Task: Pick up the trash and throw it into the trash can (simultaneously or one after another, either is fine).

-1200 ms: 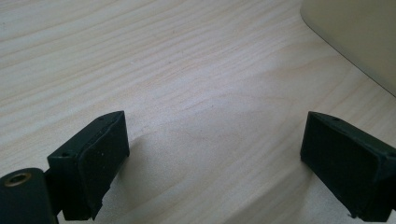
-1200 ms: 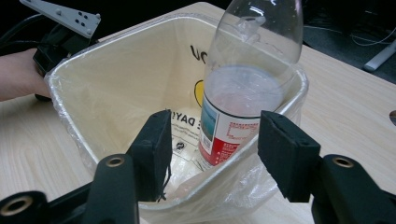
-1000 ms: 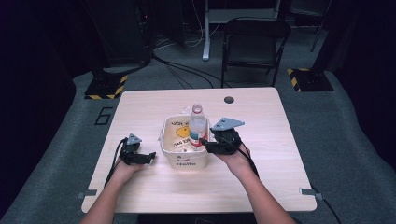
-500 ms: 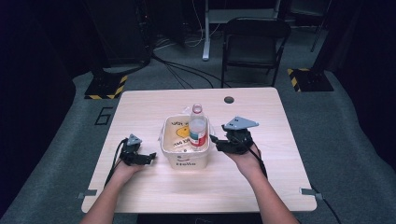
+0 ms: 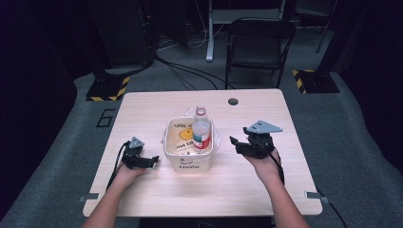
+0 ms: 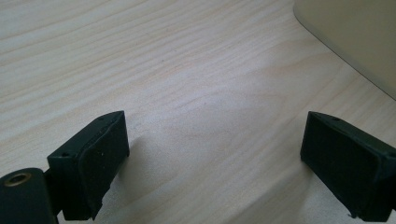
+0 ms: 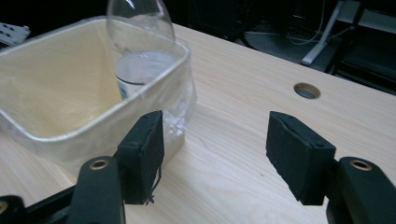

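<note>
A cream square bin (image 5: 187,161) with a clear liner sits mid-table. Upright in its right side stands a clear plastic bottle (image 5: 201,130) with a red label. My right gripper (image 5: 234,142) hovers just right of the bin, fingers pointing at it; its jaws have just been opening and nothing is between them. From the right gripper view, the bin (image 7: 70,93) and bottle (image 7: 140,46) lie ahead-left of the right gripper (image 7: 215,154). My left gripper (image 5: 153,160) rests on the table left of the bin, open; in its own view the left gripper (image 6: 215,163) spans bare wood, with the bin corner (image 6: 355,37) ahead.
The wooden table (image 5: 266,190) has a round cable hole (image 5: 233,101) at its far edge, also in the right gripper view as the hole (image 7: 307,90). A black chair (image 5: 259,45) stands beyond the table. Cables and striped stand bases lie on the floor.
My right gripper has drawn back to the right, away from the bin's right edge, with its jaws wider apart. The bottle stays standing in the bin. The left gripper has not moved.
</note>
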